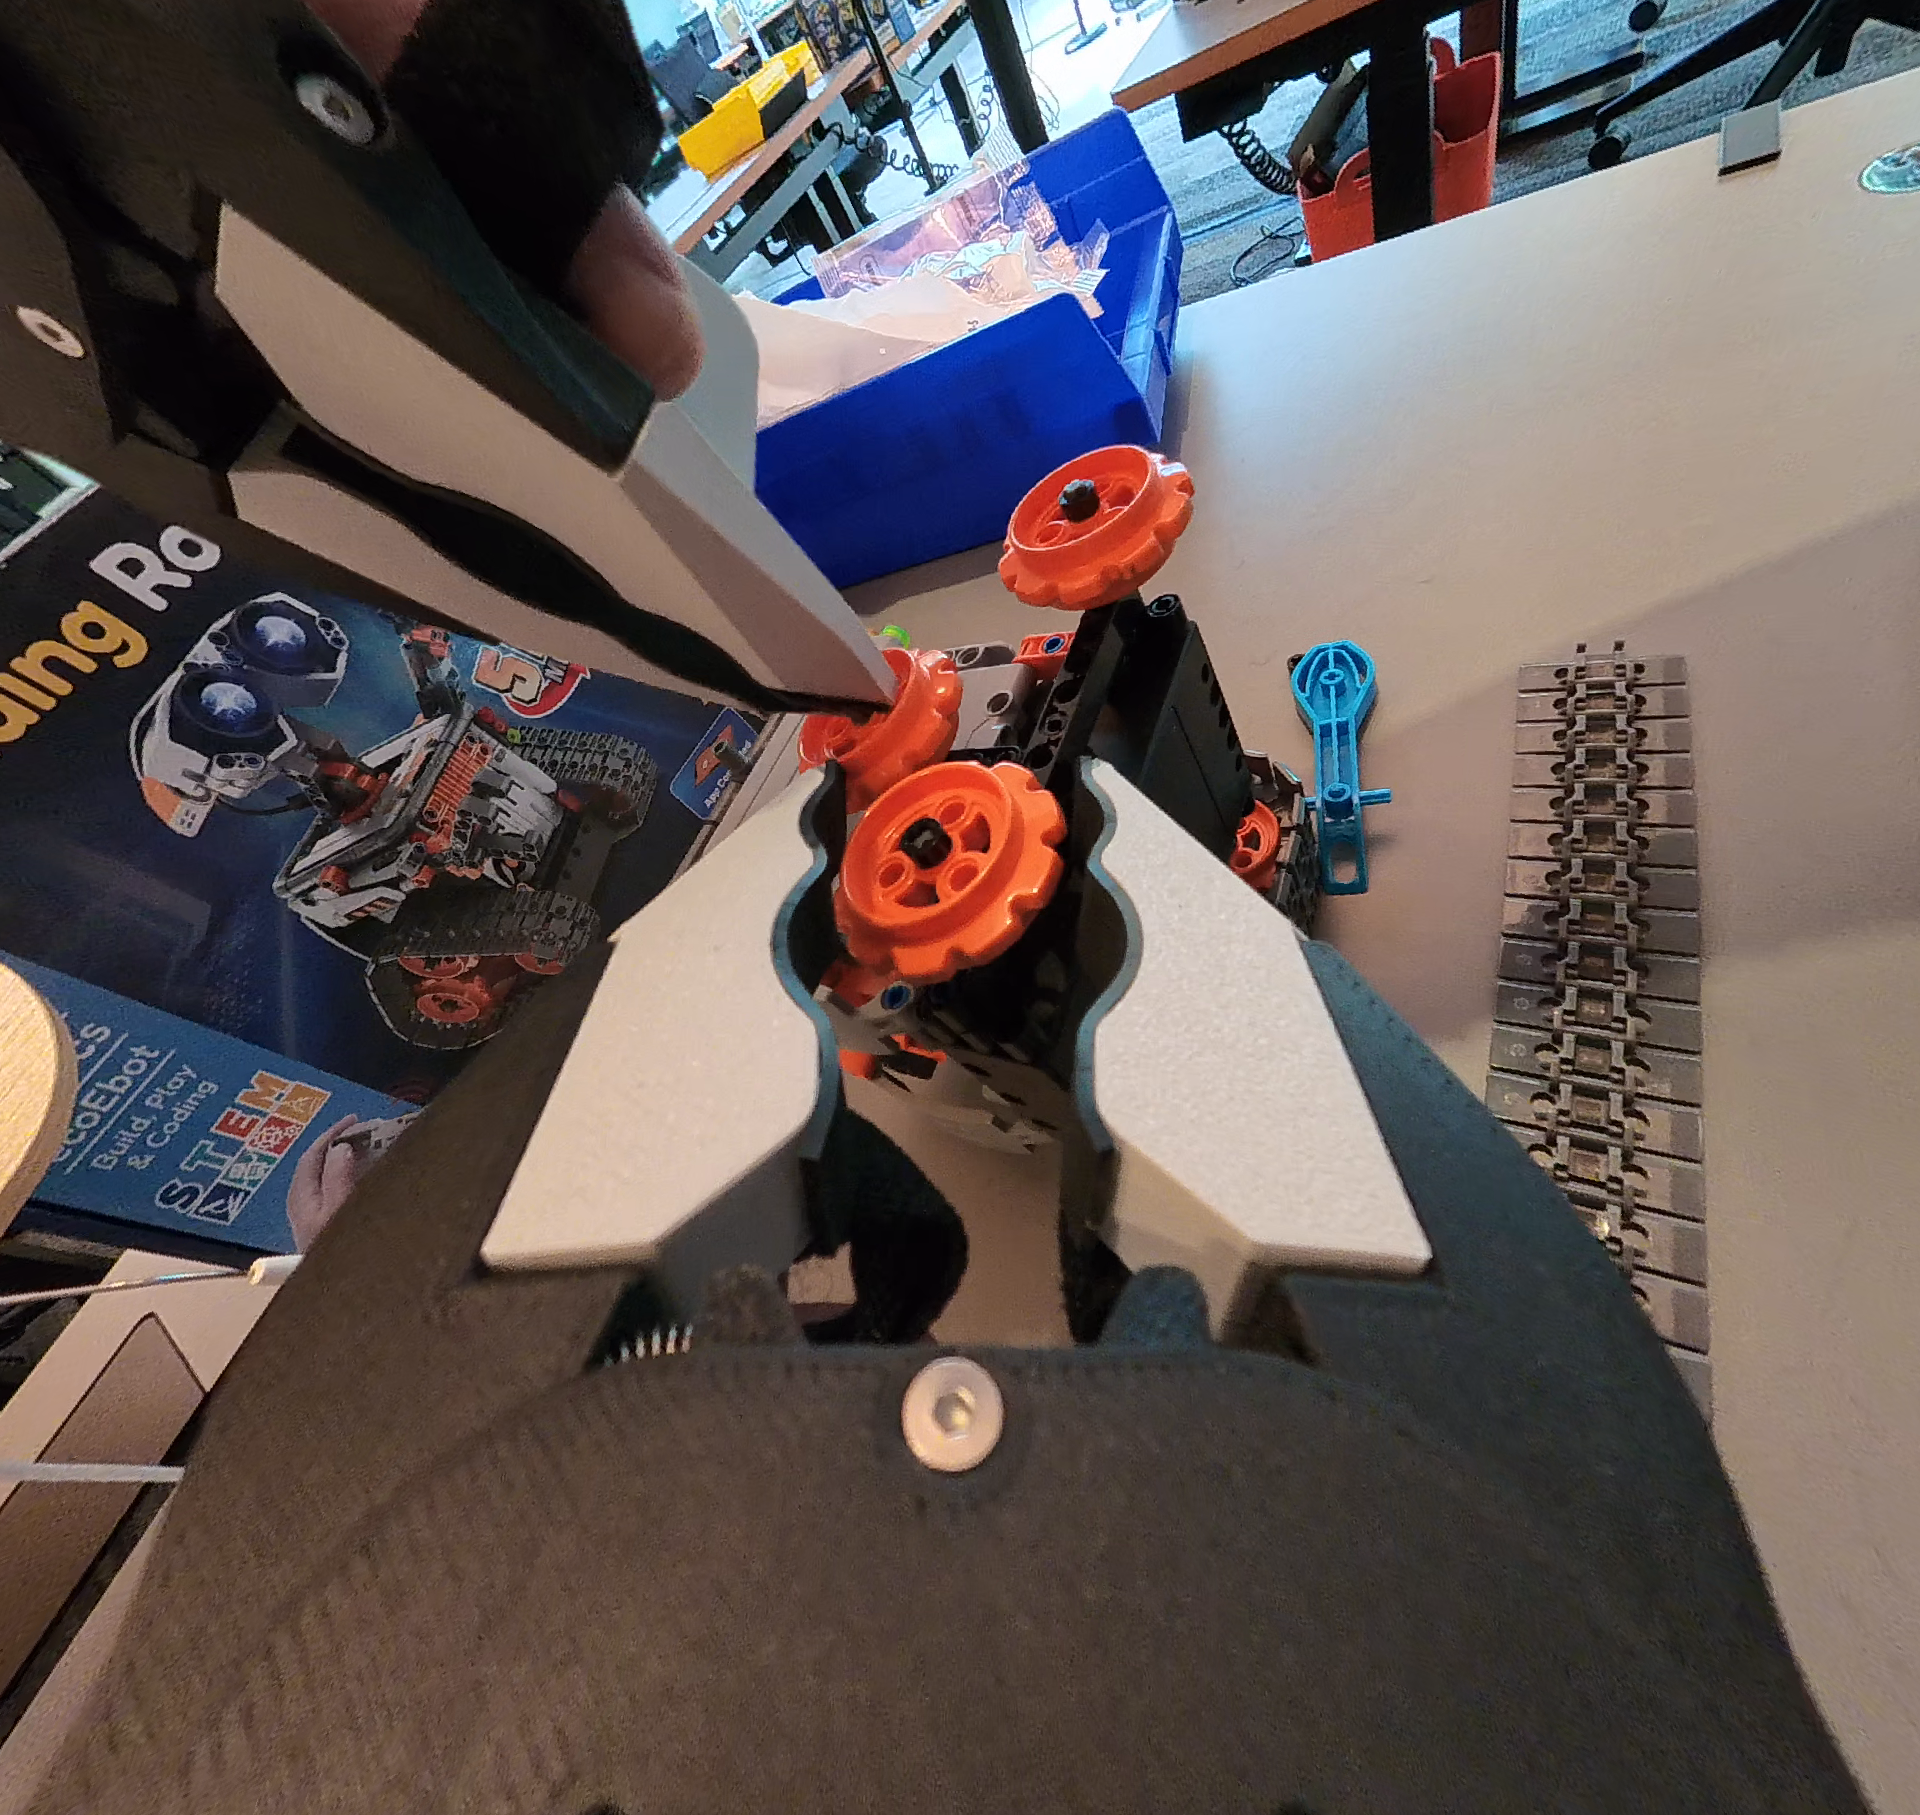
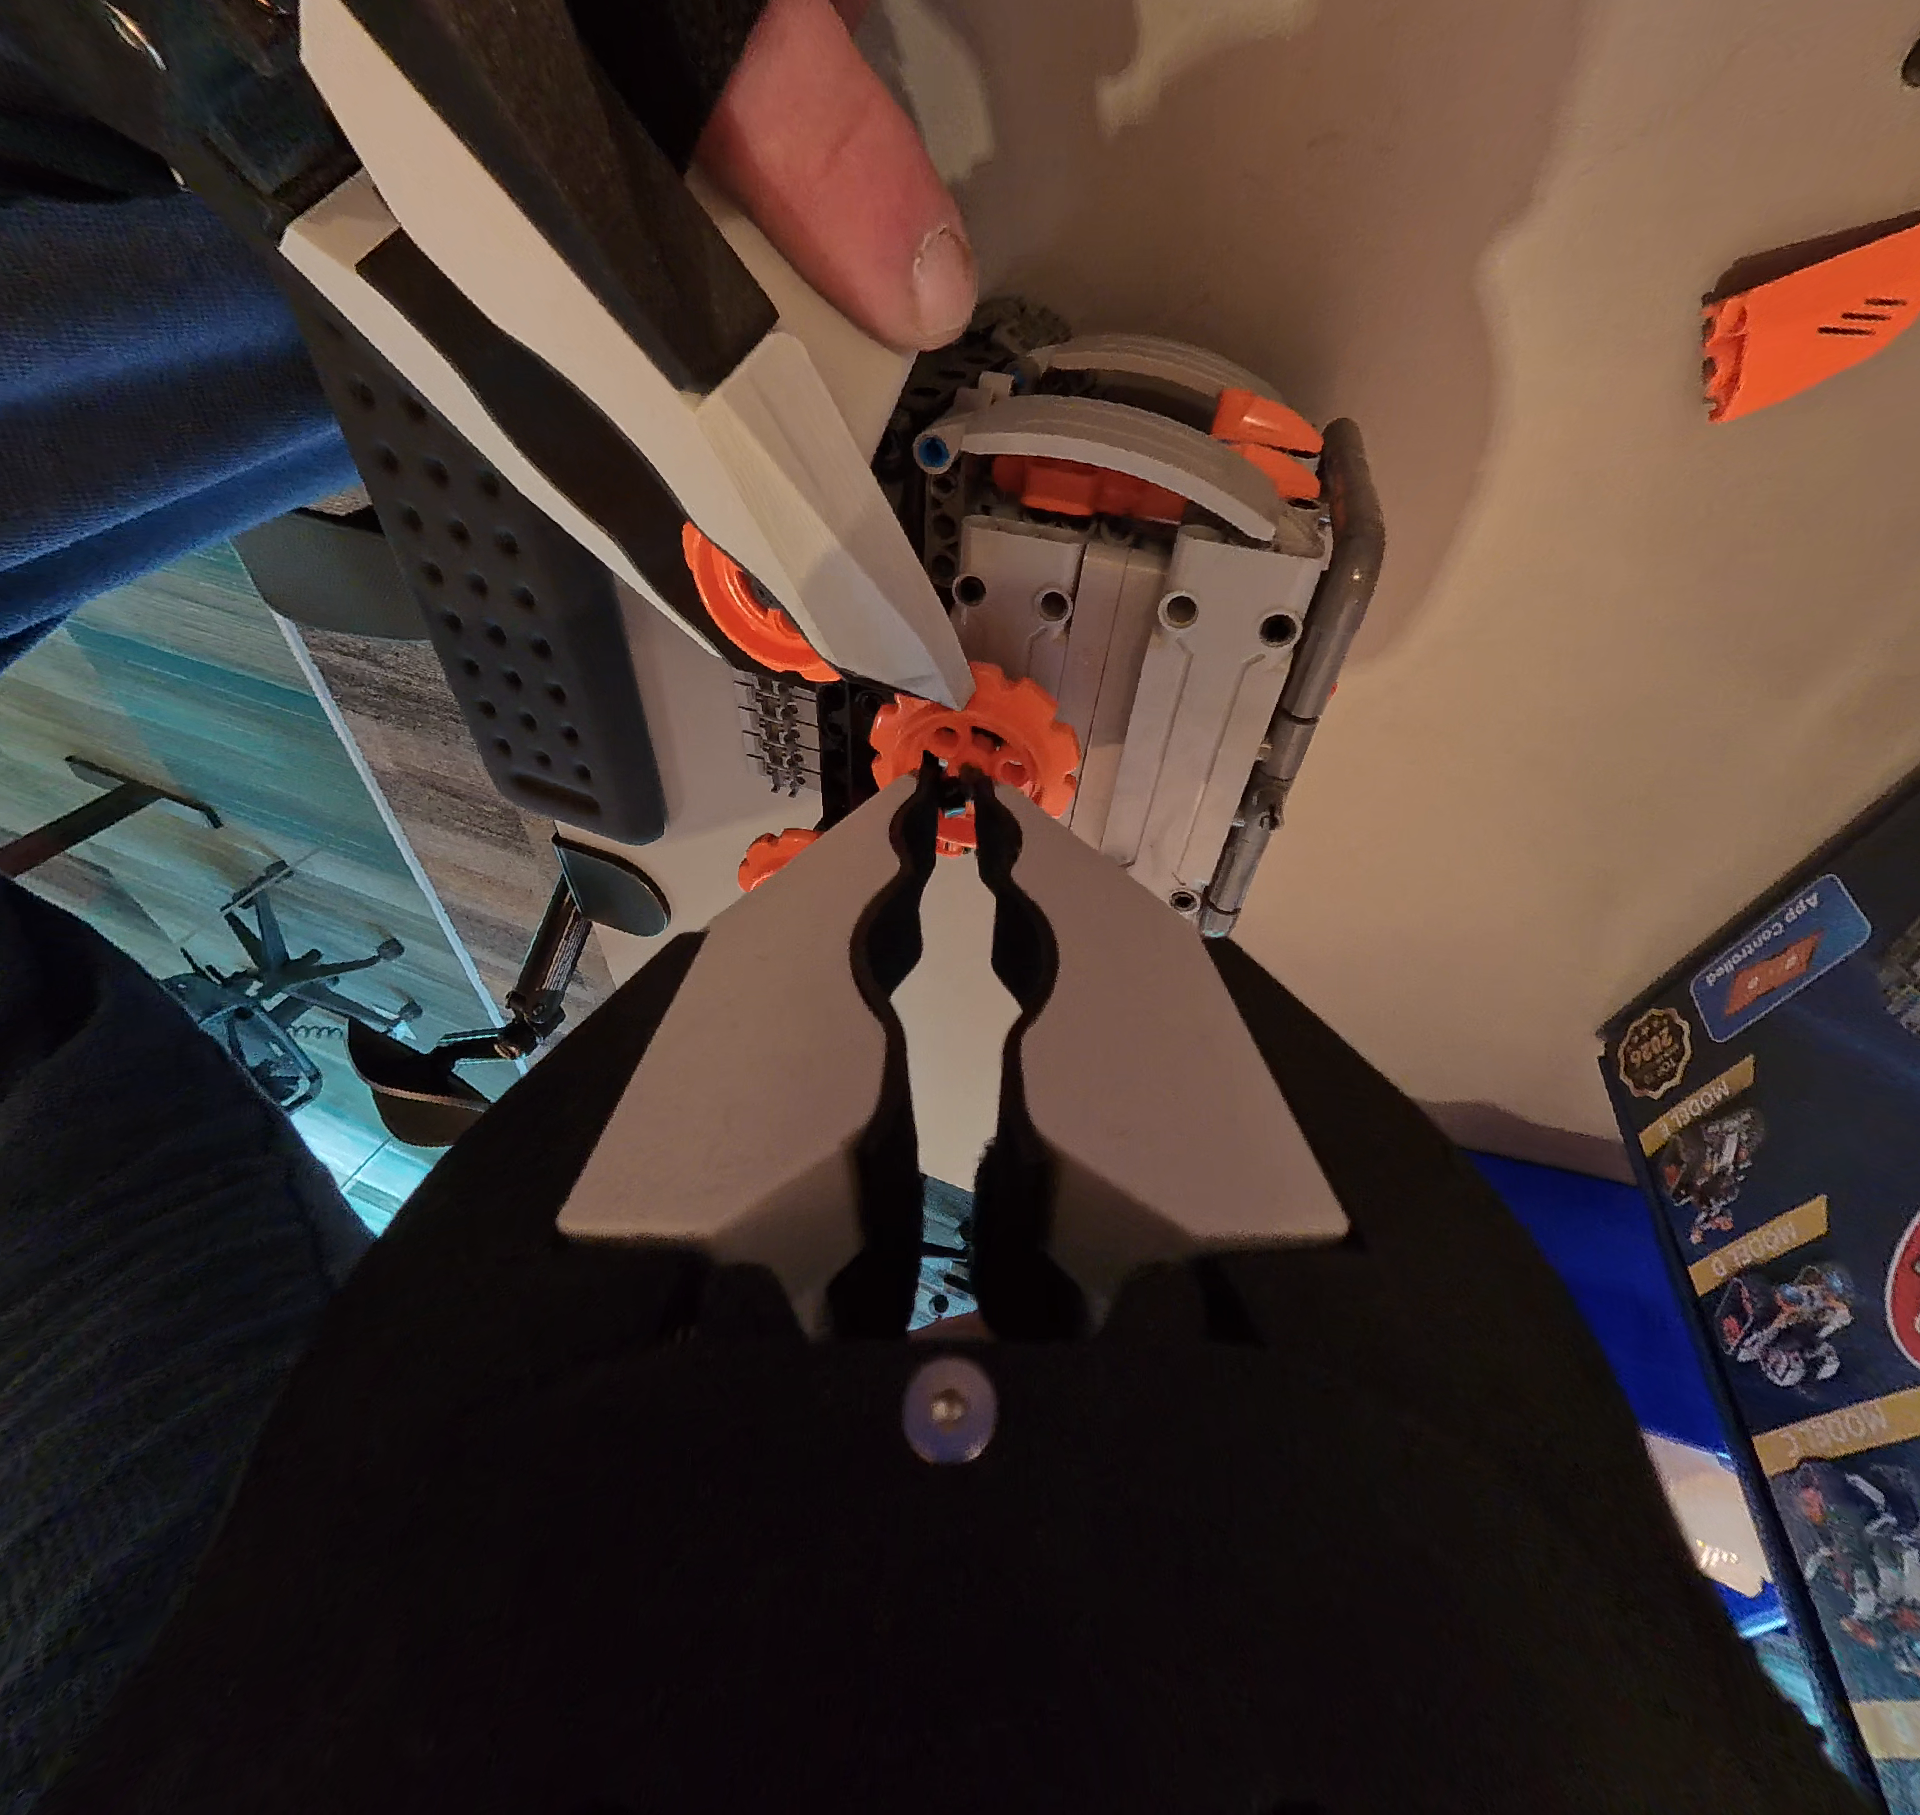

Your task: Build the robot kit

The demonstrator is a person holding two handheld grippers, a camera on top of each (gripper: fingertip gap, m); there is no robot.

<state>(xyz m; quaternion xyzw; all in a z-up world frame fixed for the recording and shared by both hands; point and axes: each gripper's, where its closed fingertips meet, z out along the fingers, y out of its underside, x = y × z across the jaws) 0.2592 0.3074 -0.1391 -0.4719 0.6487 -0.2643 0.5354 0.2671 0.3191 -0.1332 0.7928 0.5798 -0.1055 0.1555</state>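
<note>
While both claws grip the toy chassis [image 1: 1039, 986], track strips [image 1: 1600, 986] line the beige table [image 1: 1507, 466].

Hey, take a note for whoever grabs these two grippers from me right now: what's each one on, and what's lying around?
Left gripper: jaws clamped across the toy vehicle.
Right gripper: jaws nearly shut, pinching an orange wheel on the vehicle near its hub.
On the table: track strip lying flat, off the vehicle; blue tool beside it; blue bin; box; loose orange panel.
</note>
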